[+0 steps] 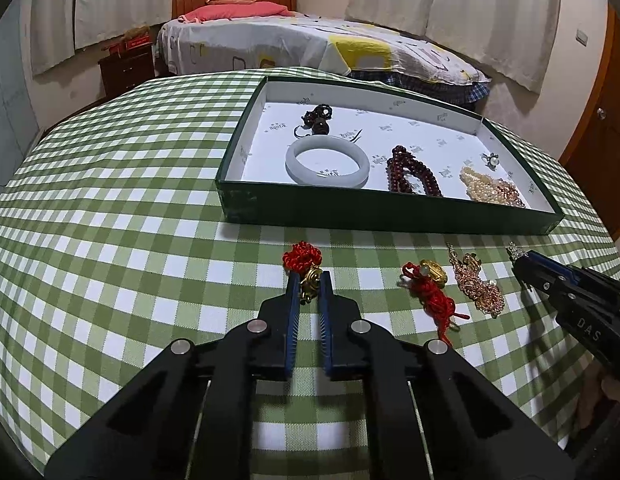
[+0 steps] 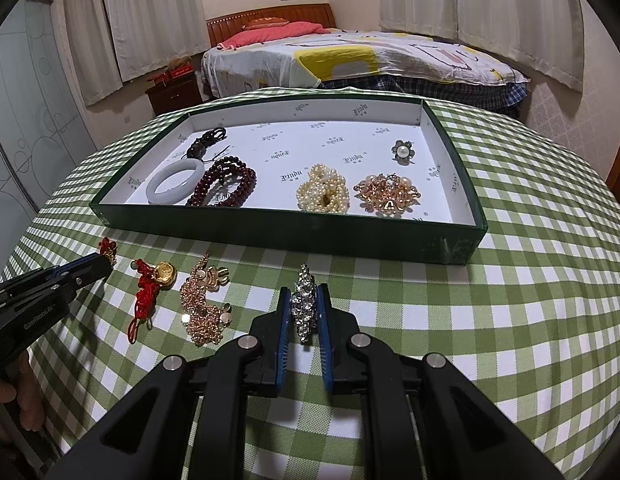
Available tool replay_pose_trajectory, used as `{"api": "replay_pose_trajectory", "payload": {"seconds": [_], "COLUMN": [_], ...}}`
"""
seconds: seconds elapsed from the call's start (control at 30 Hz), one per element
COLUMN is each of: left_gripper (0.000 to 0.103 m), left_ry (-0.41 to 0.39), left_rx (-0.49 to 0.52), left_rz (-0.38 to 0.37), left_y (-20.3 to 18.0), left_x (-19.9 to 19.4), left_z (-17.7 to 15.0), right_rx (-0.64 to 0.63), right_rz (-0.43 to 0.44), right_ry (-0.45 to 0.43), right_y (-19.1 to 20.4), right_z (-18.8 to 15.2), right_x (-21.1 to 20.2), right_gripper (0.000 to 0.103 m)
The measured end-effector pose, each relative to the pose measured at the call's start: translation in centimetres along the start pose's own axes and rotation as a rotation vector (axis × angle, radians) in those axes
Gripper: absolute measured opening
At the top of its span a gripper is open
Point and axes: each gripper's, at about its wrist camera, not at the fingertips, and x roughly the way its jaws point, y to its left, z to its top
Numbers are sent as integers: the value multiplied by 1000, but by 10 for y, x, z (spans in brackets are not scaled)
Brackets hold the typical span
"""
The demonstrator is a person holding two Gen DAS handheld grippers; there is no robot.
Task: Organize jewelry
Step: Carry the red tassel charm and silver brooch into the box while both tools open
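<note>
My left gripper (image 1: 310,280) is shut on a red-cord gold charm (image 1: 303,262) lying on the checked cloth. My right gripper (image 2: 303,296) is shut on a silver rhinestone brooch (image 2: 304,306); it also shows in the left wrist view (image 1: 526,260). A second red-cord gold charm (image 2: 157,280) and a gold chain heap (image 2: 203,304) lie between the grippers. The green tray (image 2: 269,228) holds a white bangle (image 2: 175,186), dark red beads (image 2: 225,186), a dark pendant (image 2: 207,140), pearls (image 2: 322,194), a rose-gold piece (image 2: 388,194) and a pearl flower ring (image 2: 402,151).
The table under the green checked cloth (image 1: 109,240) drops off to the right. A bed (image 1: 310,44) and a nightstand (image 1: 127,66) stand beyond the table. Curtains line the walls.
</note>
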Motion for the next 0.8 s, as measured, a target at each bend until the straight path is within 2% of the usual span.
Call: {"api": "replay_pose_trajectory", "payload": {"seconds": [0.23, 0.5, 0.8], "left_gripper": [10, 10, 10], "left_ry": [-28, -62, -130], "left_rx": [2, 3, 24], "left_rz": [-3, -11, -44], "left_y": [1, -2, -16], "left_x": [-12, -24, -38], "left_z": [2, 10, 35], "right_rx": [1, 6, 2], "right_rz": [2, 5, 6], "right_ry": [-10, -61, -141], "right_y": [1, 0, 1], "right_z": [1, 7, 32], "right_x": [-2, -16, -33], "right_gripper": [14, 14, 14]}}
